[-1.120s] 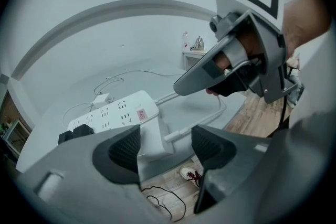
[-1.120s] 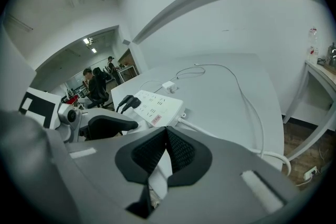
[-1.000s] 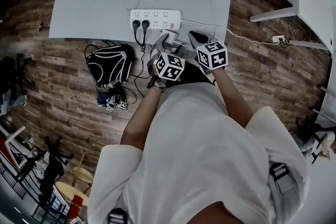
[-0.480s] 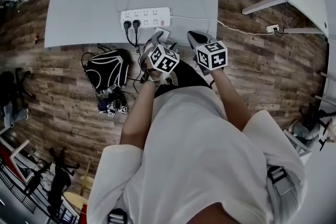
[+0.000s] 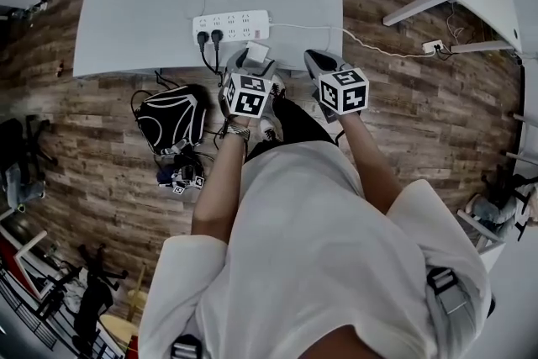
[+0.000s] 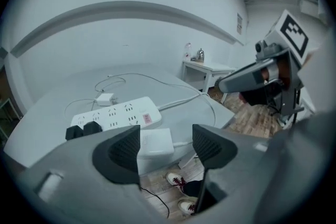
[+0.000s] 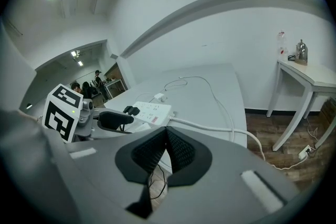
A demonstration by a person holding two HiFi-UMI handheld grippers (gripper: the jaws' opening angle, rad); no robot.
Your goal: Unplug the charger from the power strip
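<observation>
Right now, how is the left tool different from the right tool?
The left tool has its jaws apart; the right tool has them shut. The left tool has the white charger between its jaws; the right tool has nothing. Both are grey with black pads and carry a marker cube.

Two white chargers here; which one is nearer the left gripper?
The bigger white charger, just ahead of the left gripper's open jaws near the table edge. The small charger lies farther off, beyond the power strip.
</observation>
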